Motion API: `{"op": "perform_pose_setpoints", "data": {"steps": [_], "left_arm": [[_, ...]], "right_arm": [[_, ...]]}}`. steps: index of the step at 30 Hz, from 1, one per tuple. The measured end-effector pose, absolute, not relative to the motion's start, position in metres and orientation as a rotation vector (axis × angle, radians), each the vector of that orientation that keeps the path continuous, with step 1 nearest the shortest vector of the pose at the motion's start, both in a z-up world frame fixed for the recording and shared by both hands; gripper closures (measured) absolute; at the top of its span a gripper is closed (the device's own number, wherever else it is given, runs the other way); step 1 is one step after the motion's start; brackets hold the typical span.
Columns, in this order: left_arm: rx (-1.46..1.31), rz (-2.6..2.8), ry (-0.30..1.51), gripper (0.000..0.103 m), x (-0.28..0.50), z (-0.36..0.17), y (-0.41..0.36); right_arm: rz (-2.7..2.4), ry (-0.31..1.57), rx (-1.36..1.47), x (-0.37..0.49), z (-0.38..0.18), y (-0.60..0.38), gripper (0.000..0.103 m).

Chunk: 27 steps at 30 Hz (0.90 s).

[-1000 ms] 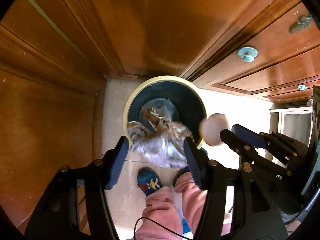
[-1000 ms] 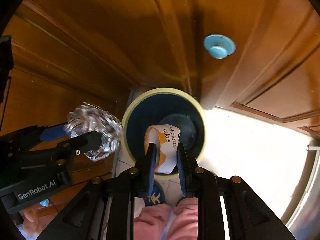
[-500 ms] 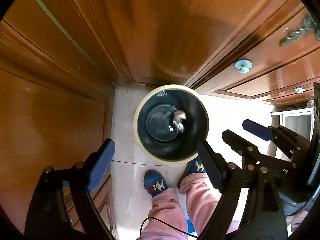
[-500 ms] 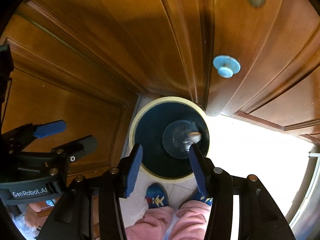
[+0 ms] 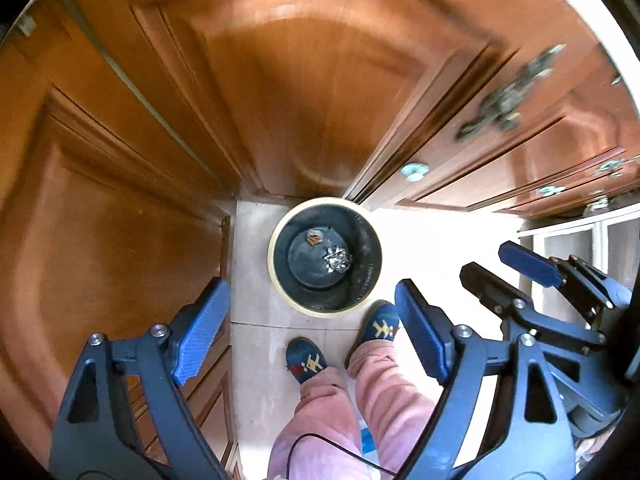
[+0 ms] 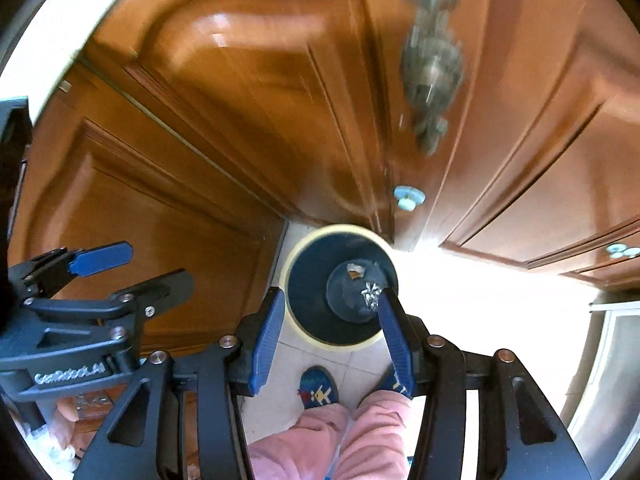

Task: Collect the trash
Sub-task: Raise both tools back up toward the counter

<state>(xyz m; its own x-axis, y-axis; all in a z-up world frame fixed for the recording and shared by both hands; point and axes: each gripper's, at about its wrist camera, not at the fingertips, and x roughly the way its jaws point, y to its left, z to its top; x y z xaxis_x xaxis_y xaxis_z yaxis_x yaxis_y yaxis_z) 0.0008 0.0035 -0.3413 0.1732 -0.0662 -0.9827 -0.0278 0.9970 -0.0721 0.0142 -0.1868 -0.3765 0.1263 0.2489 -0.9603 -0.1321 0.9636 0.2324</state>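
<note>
A round dark bin with a cream rim (image 5: 276,280) (image 6: 286,276) stands on the pale floor far below both grippers. On its bottom lie a crumpled foil ball (image 5: 337,259) (image 6: 371,293) and a small orange-and-white cake wrapper (image 5: 314,236) (image 6: 355,270). My left gripper (image 5: 310,328) points steeply down, high above the bin, jaws wide open and empty. My right gripper (image 6: 330,330) hangs beside it, open with nothing between its blue pads. Each gripper shows in the other's view: the right gripper (image 5: 508,268) and the left gripper (image 6: 140,268).
Brown wooden cabinet doors (image 5: 300,92) with pale blue knobs (image 5: 414,171) (image 6: 408,198) rise behind and left of the bin. A person's pink trouser legs (image 5: 360,400) and blue patterned slippers (image 5: 306,360) stand on the floor just in front of it. Bright floor (image 6: 480,292) lies right.
Both grippers opened and dropped their trash: foil ball from the left, cake wrapper from the right, now lying in the bin. Both hands then rose well above it.
</note>
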Motion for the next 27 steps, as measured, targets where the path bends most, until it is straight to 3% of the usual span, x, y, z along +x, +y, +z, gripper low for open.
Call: {"op": "perform_pose_setpoints", "data": {"steps": [18,27], "left_arm": [[-0.010,-0.194,0.966,0.021,-0.004,-0.059,-0.018],[-0.051,-0.225,0.879,0.021,0.031,0.008,-0.017]], "right_arm": [[0.241,0.952,0.114,-0.011,-0.100,-0.216,0.053],[0.205,0.849,0.065,0.019,0.009,-0.227,0.053]]}}
